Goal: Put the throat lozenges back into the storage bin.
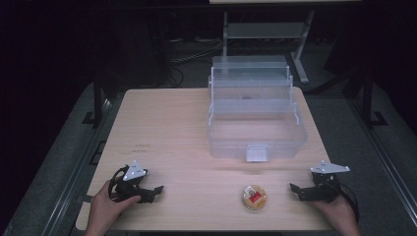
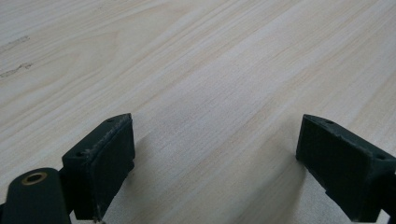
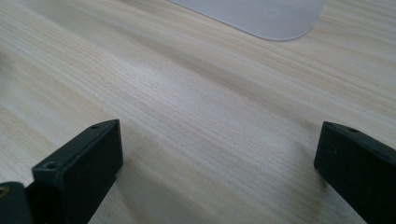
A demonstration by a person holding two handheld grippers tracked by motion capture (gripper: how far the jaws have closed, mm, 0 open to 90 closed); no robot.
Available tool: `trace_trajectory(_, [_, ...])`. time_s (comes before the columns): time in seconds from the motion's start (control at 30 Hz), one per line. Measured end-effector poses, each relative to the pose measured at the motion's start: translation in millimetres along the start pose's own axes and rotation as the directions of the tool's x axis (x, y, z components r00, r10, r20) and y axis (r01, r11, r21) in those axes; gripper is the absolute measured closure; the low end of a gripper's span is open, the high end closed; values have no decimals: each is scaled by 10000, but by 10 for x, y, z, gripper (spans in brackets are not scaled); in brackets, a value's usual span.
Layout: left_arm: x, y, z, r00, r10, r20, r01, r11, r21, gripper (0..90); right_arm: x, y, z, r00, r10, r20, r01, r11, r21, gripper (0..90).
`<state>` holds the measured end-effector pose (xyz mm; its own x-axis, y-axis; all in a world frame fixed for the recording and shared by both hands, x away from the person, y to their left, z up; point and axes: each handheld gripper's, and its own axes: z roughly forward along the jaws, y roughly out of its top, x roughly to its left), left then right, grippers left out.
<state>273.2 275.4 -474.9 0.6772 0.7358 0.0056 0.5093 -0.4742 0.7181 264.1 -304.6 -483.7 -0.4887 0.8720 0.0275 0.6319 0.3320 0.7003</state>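
Note:
A small round tin (image 1: 254, 196) with a yellow lid and a red label lies on the wooden table (image 1: 167, 128) near its front edge. Behind it stands a clear plastic box (image 1: 255, 130), its tiered lid swung open toward the back. My left gripper (image 1: 156, 191) rests low at the front left, open, with bare wood between its jaws (image 2: 215, 154). My right gripper (image 1: 293, 191) rests at the front right, a little right of the tin, open too, nothing between its jaws (image 3: 219, 163). A corner of the clear box (image 3: 261, 18) shows at the top of the right gripper view.
A white latch tab (image 1: 256, 153) sticks out of the box's front wall toward the tin. Beyond the table a metal stand (image 1: 265, 34) and cables lie on the dark floor. Bare wood spreads over the table's left half.

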Motion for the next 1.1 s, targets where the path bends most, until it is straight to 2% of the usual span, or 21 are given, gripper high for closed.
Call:
trace_trajectory(0.47, [0,0,1,10000,-4,-2,4,10000,-5,107,-7,1,-12,9999,-85,-103,86,9999,100,7])
trace_trajectory(0.63, [0,0,0,10000,1,-4,-1,10000,-1,107,-6,53,-55,9996,-26,-294,47,9975,709,7])
trace_trajectory(0.8, [0,0,0,10000,-3,-2,3,10000,-3,107,40,124,-98,9989,-223,-404,259,9954,920,7])
trace_trajectory(1.1, [0,0,0,10000,-2,-2,2,10000,-1,107,102,277,-141,9968,-556,-583,612,9932,993,7])
